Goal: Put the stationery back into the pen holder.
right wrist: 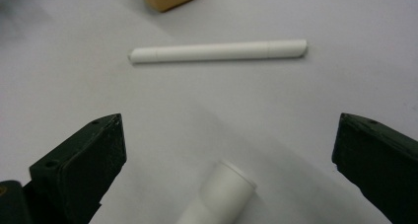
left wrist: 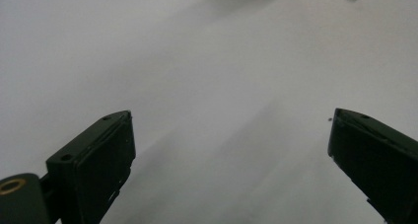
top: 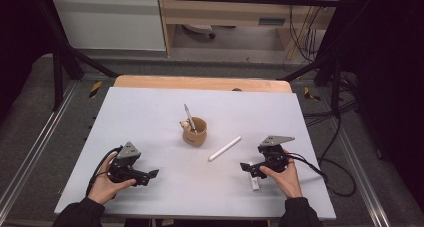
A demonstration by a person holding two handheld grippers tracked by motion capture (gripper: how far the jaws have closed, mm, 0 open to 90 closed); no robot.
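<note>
As the white cap (right wrist: 219,197) lies between them — right gripper (right wrist: 229,150) fingers wide, left gripper (left wrist: 231,150) fingers wide too.

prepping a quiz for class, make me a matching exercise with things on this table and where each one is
Things:
1. long white pen
2. short white pen
3. grey pen
4. left gripper

Places:
A. standing in the brown cup
B. between the right gripper's open jaws
C. lying alone right of the cup
D. over bare table near the left edge

Pairs: 1-C, 2-B, 3-A, 4-D
</note>
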